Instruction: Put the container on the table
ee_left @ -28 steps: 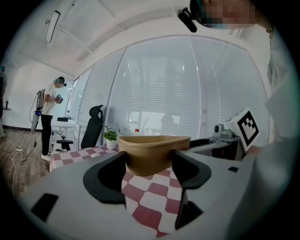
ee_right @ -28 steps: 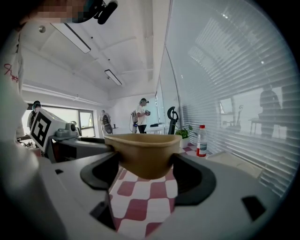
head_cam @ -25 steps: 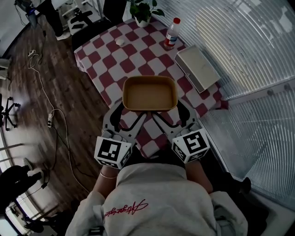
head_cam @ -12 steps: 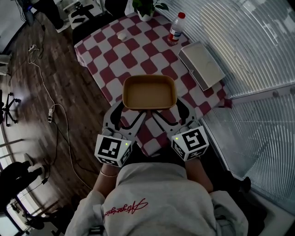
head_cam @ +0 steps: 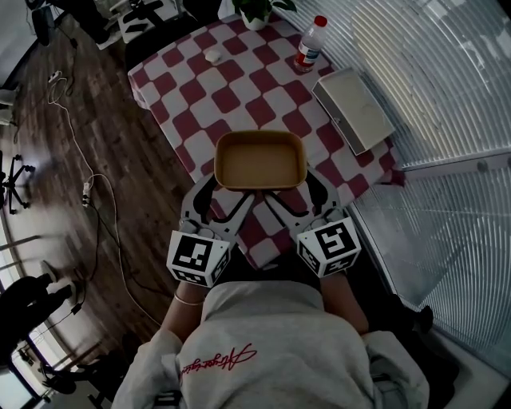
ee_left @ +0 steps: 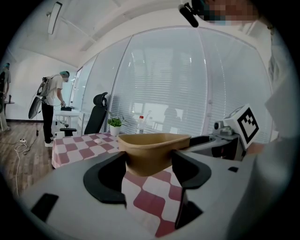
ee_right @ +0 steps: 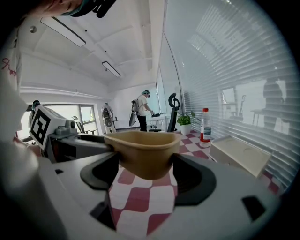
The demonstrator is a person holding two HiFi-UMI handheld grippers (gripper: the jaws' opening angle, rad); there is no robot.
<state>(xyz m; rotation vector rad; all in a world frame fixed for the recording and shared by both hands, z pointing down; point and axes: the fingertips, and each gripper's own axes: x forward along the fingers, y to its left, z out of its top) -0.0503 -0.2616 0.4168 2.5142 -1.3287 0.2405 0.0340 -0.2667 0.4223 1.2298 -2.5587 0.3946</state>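
A dark wooden floor (head_cam: pixel 64 120) is seen at the left, with a thin cable (head_cam: pixel 80 160) trailed across it. A wall of slatted blinds (head_cam: pixel 447 96) is seen at the right. Between them a worktop (head_cam: pixel 239 88) is covered by a red and white chequered cloth.

On the right side of the worktop, near the blinds, a flat white box (head_cam: pixel 353 108) is laid. Near the middle of the worktop's near edge, an open, empty tan container (head_cam: pixel 260 160) is held level by both grippers. In both gripper views the chequered cloth is seen below its base, so it is carried clear of the worktop.

The left gripper (head_cam: pixel 223 196) is clenched on the container's near left end. In its own view the left gripper (ee_left: pixel 147 171) is seen with the container's wall (ee_left: pixel 152 152) caught between its jaws. The right gripper (head_cam: pixel 294 196) is clenched on the near right end. In its own view the right gripper (ee_right: pixel 145 180) is likewise seen closed round the tan wall (ee_right: pixel 143 154).

At the far right corner of the worktop, just beyond the box, a clear bottle (head_cam: pixel 310 44) with a red cap is stood upright. A potted plant (head_cam: pixel 257 9) is placed at the far edge. A small white object (head_cam: pixel 212 55), too small to be identified, is left on the far left part of the cloth, well apart from the container.
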